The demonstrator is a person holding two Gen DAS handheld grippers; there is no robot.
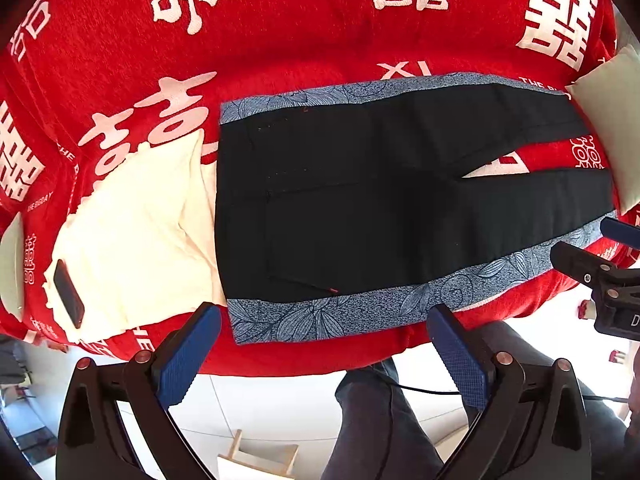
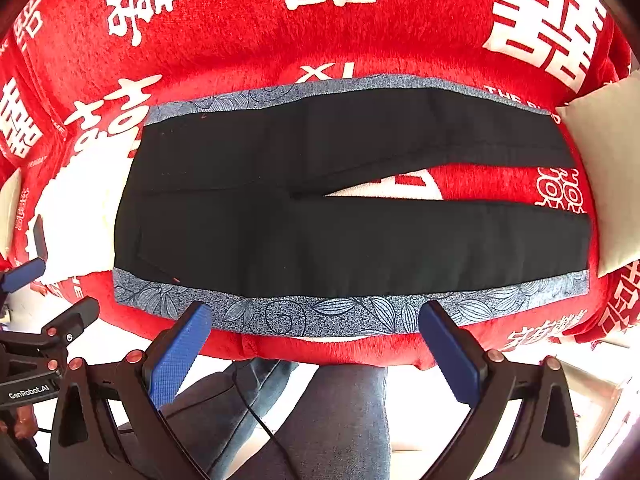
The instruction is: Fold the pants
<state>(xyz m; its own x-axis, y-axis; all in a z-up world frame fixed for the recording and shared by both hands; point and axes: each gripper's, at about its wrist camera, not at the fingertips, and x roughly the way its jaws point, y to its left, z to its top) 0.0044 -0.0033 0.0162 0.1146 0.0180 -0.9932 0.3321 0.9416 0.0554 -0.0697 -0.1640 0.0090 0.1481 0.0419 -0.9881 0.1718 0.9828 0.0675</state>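
Red plush blanket printed with large white characters (image 2: pixel 248 40) covers the bed you are working over, and it fills both views. On it lies a blue-grey leaf-patterned cloth (image 2: pixel 320 316), and the black pants (image 2: pixel 320 220) are spread flat on that cloth, waist toward the left of the picture and the two legs running right with a wedge of red blanket showing between them. A cream-white fabric (image 1: pixel 132 224) sits just beside the waistband, with a dark slim phone-like slab (image 1: pixel 69 294) resting on it. A pale cushion (image 2: pixel 612 168) lies at the leg ends. Below the bed edge you see a light tiled floor (image 1: pixel 272 404) and your own jeans-clad legs (image 2: pixel 340 420). Your left gripper (image 1: pixel 324 356) hangs above the near edge with its blue-padded fingers (image 1: pixel 186 356) spread wide, nothing between them. Your right gripper (image 2: pixel 320 352) is likewise spread wide and empty above the cloth's near border
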